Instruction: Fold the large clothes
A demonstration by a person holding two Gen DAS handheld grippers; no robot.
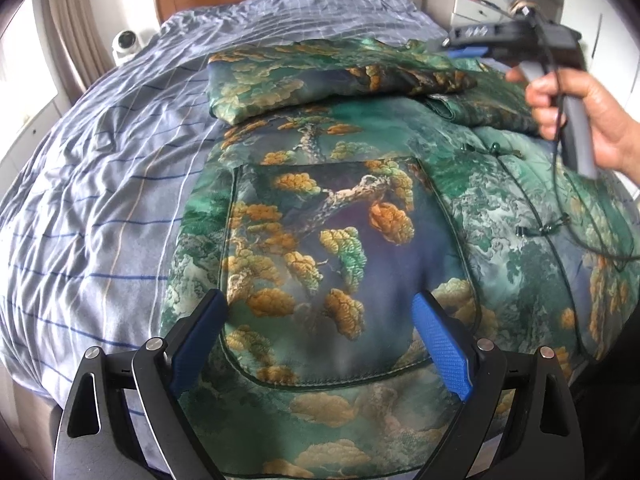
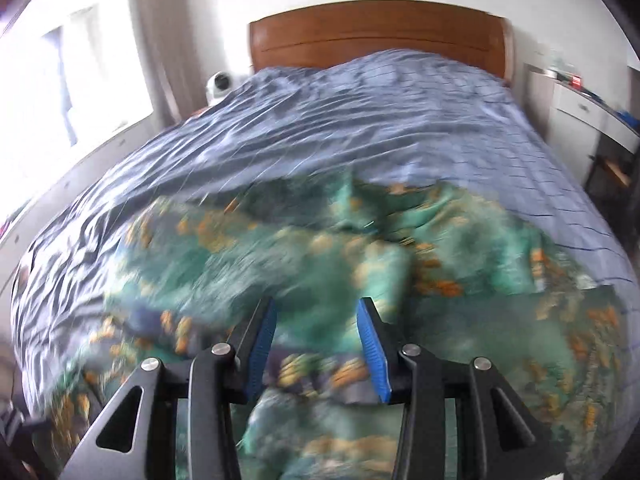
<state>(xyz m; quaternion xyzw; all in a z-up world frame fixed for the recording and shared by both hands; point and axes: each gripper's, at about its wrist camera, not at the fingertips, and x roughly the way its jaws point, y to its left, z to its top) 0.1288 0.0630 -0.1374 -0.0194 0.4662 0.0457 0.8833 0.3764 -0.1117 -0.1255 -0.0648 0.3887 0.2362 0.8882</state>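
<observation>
A large green jacket (image 1: pixel 340 220) printed with golden pine trees lies spread on the bed, with one sleeve (image 1: pixel 300 76) folded across its upper part. My left gripper (image 1: pixel 319 298) hovers open over the jacket's big front pocket, with nothing between its blue pads. A hand (image 1: pixel 580 120) holds my right gripper (image 1: pixel 466 50) above the jacket's far right side. In the right wrist view, which is blurred, the right gripper (image 2: pixel 316 304) has its jaws apart over the rumpled jacket (image 2: pixel 320 248), and no cloth is pinched between them.
The bed's blue striped cover (image 1: pixel 100 200) stretches left of and beyond the jacket to a wooden headboard (image 2: pixel 376 36). A small white device (image 1: pixel 127 42) sits at the bed's far left corner. White drawers (image 2: pixel 580 108) stand on the right, a bright window (image 2: pixel 80 80) on the left.
</observation>
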